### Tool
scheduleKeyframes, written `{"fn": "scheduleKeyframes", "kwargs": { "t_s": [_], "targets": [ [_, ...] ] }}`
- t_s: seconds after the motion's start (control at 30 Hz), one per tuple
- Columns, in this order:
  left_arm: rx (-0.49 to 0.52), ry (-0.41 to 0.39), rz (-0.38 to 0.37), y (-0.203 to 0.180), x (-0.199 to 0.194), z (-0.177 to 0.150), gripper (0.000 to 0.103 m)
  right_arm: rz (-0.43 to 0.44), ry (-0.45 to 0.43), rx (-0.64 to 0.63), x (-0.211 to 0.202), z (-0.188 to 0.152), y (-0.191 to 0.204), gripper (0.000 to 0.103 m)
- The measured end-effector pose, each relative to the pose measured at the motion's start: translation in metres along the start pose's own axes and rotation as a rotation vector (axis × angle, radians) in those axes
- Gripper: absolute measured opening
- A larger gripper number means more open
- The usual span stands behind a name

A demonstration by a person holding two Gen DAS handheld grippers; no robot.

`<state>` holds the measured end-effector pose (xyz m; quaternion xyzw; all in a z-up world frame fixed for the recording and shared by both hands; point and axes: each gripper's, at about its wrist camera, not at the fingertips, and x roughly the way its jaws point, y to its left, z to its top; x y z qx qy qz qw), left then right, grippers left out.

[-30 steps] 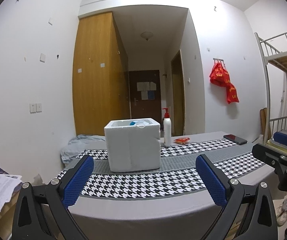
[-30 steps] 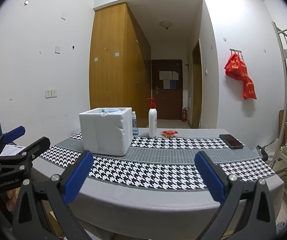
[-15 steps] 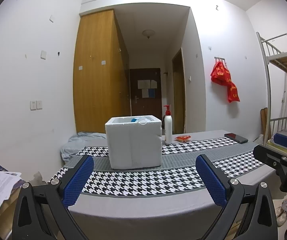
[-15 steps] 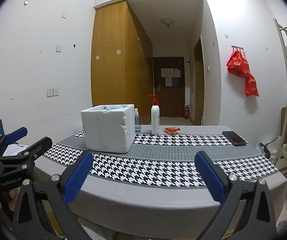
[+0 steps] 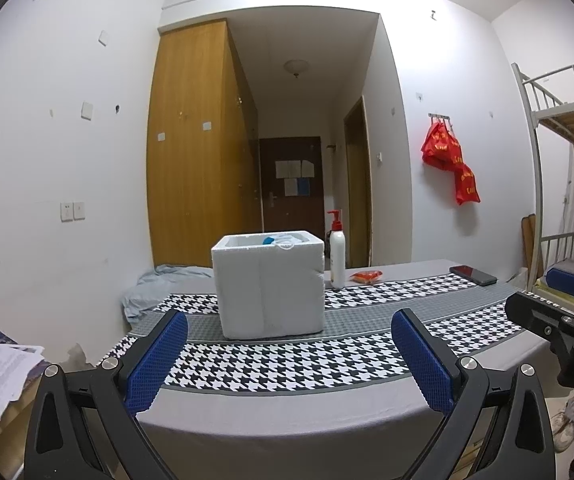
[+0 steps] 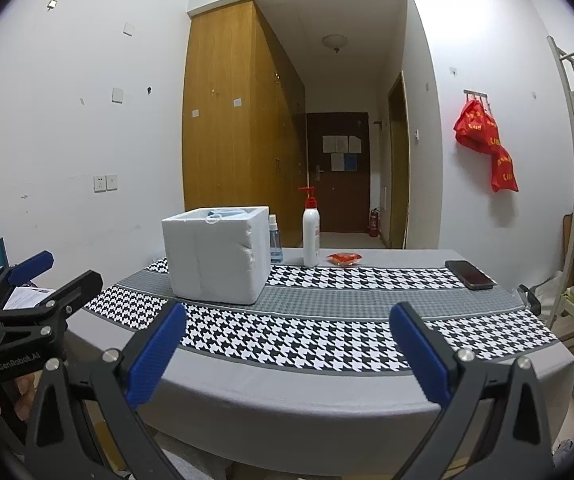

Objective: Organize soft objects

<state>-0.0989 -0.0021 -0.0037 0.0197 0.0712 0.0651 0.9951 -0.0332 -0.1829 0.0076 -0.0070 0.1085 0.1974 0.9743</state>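
A white foam box [image 5: 269,286] [image 6: 215,255] stands on the houndstooth cloth, with blue and white soft items showing at its rim [image 5: 283,240] [image 6: 223,213]. My left gripper [image 5: 287,354] is open and empty, held short of the table's near edge, well in front of the box. My right gripper [image 6: 289,348] is open too, also empty, near the front edge. Each gripper appears in the other's view: the right one [image 5: 559,300] at the right, the left one [image 6: 43,280] at the left.
A white pump bottle [image 5: 337,254] [image 6: 311,232], a small spray bottle [image 6: 275,240], a red packet [image 5: 366,276] [image 6: 344,258] and a dark phone [image 5: 473,275] [image 6: 469,274] lie on the table [image 6: 307,396]. A grey cloth [image 5: 155,288] sits at the far left. A bunk bed [image 5: 559,160] stands right.
Both grippers have drawn back and lowered slightly, so the box and table sit a little higher and farther in the views. Both stay open.
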Motion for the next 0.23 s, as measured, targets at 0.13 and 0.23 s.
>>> {"fn": "scheduleKeyframes", "kwargs": {
  "t_s": [0.13,0.23],
  "targets": [
    [0.000,0.001,0.001,-0.0003,-0.0004,-0.0004,0.102,-0.001,0.002,-0.003,0.0015,-0.0009,0.0005,0.103],
    [0.006,0.000,0.001,-0.0008,-0.0008,-0.0009,0.102,-0.004,0.002,-0.001,0.0014,-0.0013,0.0006,0.103]
  ]
}}
